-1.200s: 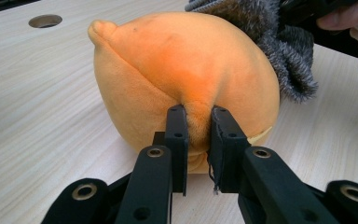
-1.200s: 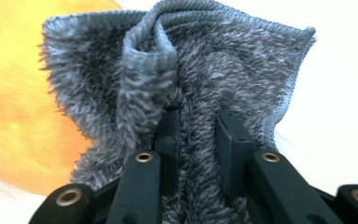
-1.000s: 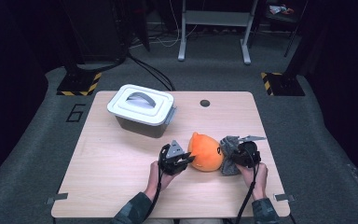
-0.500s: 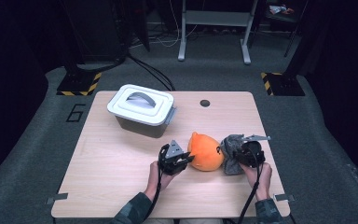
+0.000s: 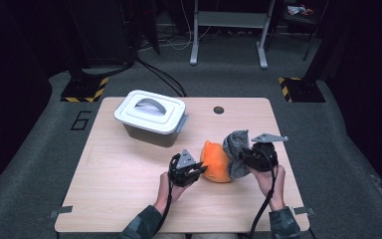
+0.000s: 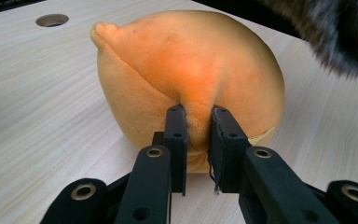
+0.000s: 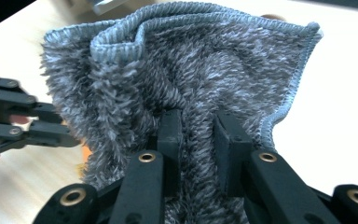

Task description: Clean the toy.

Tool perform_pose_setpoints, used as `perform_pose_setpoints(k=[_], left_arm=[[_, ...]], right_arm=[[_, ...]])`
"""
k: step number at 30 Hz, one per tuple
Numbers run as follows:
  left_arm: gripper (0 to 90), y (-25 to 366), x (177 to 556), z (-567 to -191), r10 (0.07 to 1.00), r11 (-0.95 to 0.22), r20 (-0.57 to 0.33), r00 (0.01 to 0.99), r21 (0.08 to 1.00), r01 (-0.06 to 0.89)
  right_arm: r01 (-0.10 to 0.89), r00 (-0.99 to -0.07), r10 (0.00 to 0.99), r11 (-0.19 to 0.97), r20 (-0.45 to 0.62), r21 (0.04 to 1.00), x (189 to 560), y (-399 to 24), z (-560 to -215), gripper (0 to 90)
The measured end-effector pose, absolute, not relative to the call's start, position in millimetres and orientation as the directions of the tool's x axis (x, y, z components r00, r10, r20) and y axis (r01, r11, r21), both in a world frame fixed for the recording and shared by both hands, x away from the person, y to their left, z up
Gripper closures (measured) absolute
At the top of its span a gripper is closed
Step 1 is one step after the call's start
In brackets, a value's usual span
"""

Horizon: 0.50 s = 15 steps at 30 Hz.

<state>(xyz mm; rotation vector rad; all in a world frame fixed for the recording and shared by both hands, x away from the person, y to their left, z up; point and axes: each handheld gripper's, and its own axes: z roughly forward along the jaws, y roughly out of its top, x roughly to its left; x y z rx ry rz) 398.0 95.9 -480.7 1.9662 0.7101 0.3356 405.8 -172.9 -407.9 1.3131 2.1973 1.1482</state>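
An orange plush ball (image 5: 216,162) (image 6: 186,74) rests on the wooden table (image 5: 109,174), with a small nub at its top. My left gripper (image 5: 199,170) (image 6: 198,144) is shut on a pinch of its orange fabric at the near side. A grey fuzzy cloth (image 5: 236,149) (image 7: 182,70) with a ribbed hem hangs against the ball's right side. It is lifted off the table by my right gripper (image 5: 244,157) (image 7: 196,140), which is shut on it. The left gripper (image 7: 14,119) shows at the left of the right gripper view.
A grey bin with a white handled lid (image 5: 151,117) stands at the back left of the table. A round cable hole (image 5: 219,110) (image 6: 52,20) lies near the far edge. Metal stand legs (image 5: 229,30) and hazard-striped bases (image 5: 84,89) sit on the floor beyond.
The right gripper has risen with the grey cloth, which now stands up beside the ball instead of lying low. The left gripper and the ball have stayed put.
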Motion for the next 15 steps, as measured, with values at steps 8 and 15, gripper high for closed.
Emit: perform_pose_setpoints(k=[8,15], left_arm=[[74.4,99.3,400.3,-482.6,0.618,-0.342,-0.068,0.784,0.874,0.346],[56.5,102.5,402.0,-483.7,0.620,-0.341,-0.073,0.782,0.872,0.352]], right_arm=[[0.612,-0.536,0.839,0.310,0.094,0.728,420.8,-150.0,-431.4,74.0],[0.606,-0.538,0.840,0.326,0.071,0.726,425.2,-148.0,-434.5,74.0]])
